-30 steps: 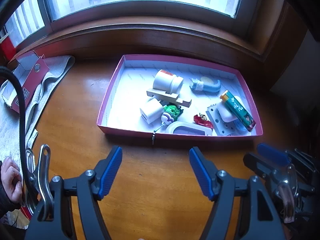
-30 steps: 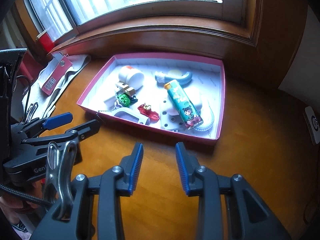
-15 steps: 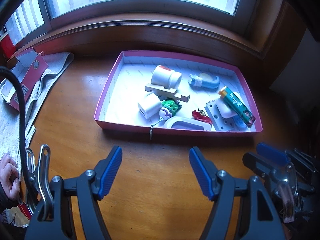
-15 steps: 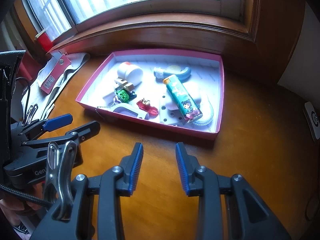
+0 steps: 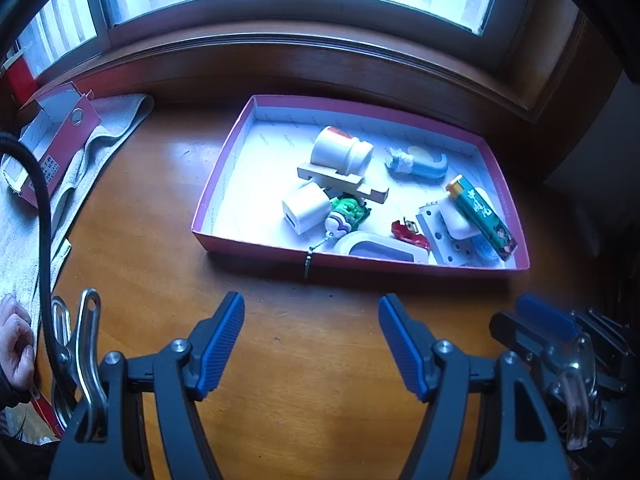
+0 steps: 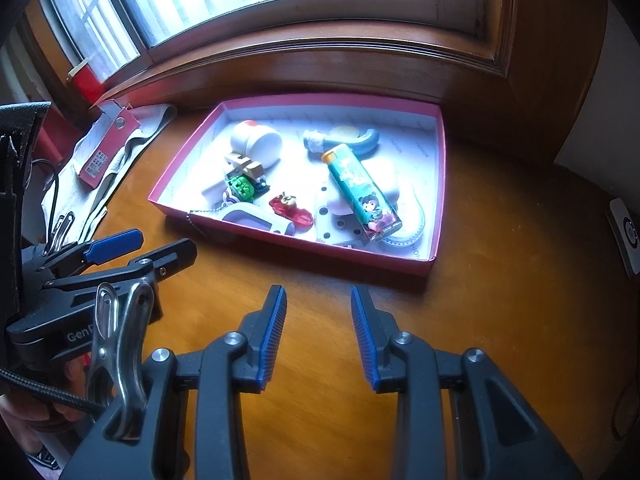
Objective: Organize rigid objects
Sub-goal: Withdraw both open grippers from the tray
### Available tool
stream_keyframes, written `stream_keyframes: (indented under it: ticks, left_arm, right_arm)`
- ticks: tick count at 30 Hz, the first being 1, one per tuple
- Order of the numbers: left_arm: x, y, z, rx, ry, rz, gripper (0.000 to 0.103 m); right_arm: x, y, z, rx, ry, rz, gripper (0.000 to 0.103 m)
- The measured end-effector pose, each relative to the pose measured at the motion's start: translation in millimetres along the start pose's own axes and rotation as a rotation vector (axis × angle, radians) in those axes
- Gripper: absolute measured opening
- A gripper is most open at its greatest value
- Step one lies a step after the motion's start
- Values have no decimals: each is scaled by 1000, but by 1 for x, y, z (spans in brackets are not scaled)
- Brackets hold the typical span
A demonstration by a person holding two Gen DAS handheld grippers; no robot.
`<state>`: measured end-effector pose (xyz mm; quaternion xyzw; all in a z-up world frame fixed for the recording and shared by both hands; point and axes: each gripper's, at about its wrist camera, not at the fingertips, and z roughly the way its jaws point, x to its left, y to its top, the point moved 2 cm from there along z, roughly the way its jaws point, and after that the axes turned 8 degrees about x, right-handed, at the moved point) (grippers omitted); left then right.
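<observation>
Both grippers hover tilted down over the wooden table point(image 5: 160, 208), left gripper point(image 5: 312, 344) spread wide, right gripper point(image 6: 318, 334) narrower, nothing pinched — the pink tray point(image 5: 256, 246) ahead holds a white bottle point(image 5: 340, 150), green tube point(image 6: 362, 194) and small toys.

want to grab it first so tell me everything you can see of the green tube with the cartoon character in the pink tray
The green tube is a long, box-like pack with a glossy printed wrap: an orange-yellow cap end toward the window, light lettering along the green body, and a cartoon figure above a red band at the near end. It lies flat and slanted at the right side of the pink tray, propped on a white rounded case and a white perforated piece. Its near end overlaps a clear curved ruler. Neither set of tongs touches it.
</observation>
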<state>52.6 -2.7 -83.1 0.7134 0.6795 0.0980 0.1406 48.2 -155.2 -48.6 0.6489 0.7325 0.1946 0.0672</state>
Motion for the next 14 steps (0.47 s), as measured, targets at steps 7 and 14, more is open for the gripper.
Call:
stream_keyframes:
  ticks: [7, 14]
  left_arm:
    - [0, 0, 0, 1, 1, 4, 73]
    - [1, 0, 0, 7, -1, 0, 73]
  right_arm:
    - [0, 0, 0, 1, 0, -2, 34]
    - [1, 0, 0, 1, -1, -2, 34]
